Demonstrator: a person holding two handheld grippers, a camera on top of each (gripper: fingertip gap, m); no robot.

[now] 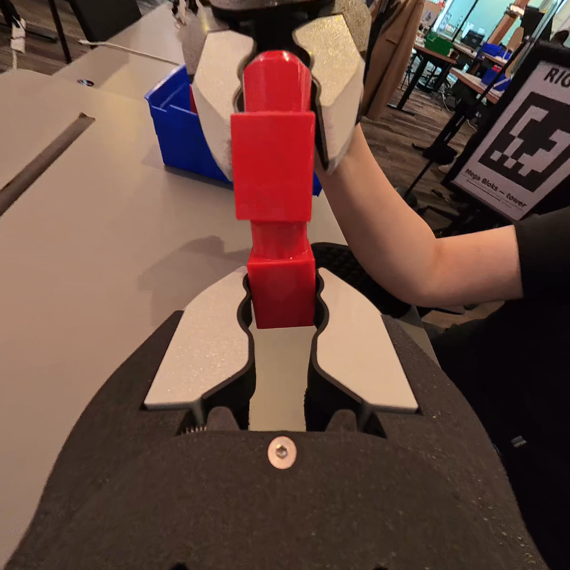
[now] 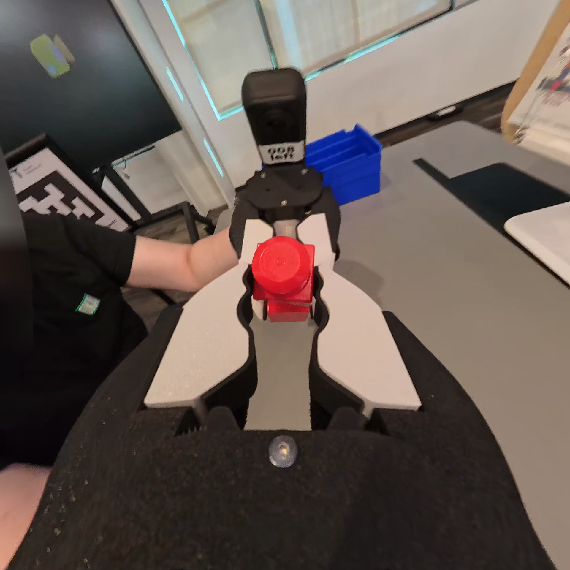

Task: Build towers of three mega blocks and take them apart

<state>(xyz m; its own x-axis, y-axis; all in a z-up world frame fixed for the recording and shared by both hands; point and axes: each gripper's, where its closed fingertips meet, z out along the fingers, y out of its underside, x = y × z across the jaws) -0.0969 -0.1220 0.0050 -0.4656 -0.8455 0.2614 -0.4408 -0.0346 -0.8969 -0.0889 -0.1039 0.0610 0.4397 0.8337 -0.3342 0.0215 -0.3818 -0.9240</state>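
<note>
Two red mega blocks are stacked end to end above the grey table (image 1: 92,246). My left gripper (image 1: 282,277) is shut on the lower red block (image 1: 282,296). The other gripper, my right gripper (image 1: 274,163), comes in from the far side and is shut on the upper red block (image 1: 273,160). The lower block's stud (image 1: 279,240) shows between the two, so the upper block is only partly seated. In the right wrist view my right gripper (image 2: 282,277) clamps the upper block (image 2: 279,265), with the lower block (image 2: 287,311) and the left gripper's fingers (image 2: 256,237) behind it.
A blue bin (image 1: 179,135) stands on the table behind the blocks and also shows in the right wrist view (image 2: 348,166). A person's forearm (image 1: 416,246) reaches in from the right. A marker sign (image 1: 524,138) stands off the table. A white board (image 2: 543,234) lies at the table's right. There is about 6 cm between the tips of the two grippers.
</note>
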